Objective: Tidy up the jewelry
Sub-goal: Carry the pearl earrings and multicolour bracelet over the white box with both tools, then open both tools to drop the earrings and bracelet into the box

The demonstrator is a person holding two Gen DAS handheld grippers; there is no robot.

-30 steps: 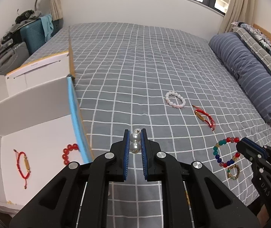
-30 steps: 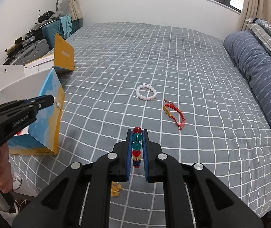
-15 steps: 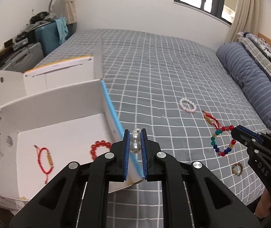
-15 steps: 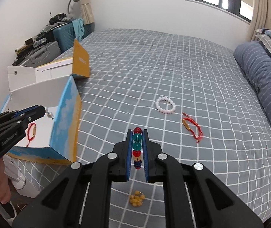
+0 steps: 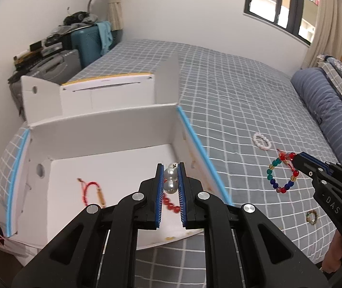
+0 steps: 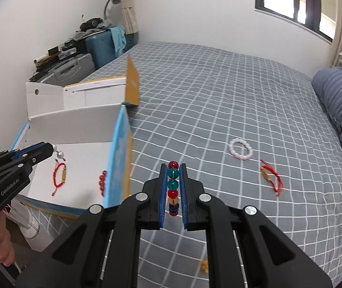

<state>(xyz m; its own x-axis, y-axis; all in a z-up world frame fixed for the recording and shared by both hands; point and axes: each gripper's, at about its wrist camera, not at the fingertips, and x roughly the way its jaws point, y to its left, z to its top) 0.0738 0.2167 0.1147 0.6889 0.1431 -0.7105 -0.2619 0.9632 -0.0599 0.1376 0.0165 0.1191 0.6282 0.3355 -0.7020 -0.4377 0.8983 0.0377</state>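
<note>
Over the box (image 5: 113,129), pearls (image 5: 171,180)

Glossy pearl beads (image 5: 171,180) shine between the ribbed blue rubber pads of the matt black plastic left hand-held gripper (image 5: 171,187). Below it, the smooth white cardboard box (image 5: 103,129). The right hand-held gripper (image 6: 173,187) pinches translucent, glassy multicoloured beads (image 6: 173,184) over the soft grey checked cloth bed cover (image 6: 219,96).

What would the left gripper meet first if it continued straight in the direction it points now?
Probably the white floor of the open box. The left gripper, shut on a pearl bracelet, points down into the box, past the red bead bracelet. Depth is unclear.
</note>
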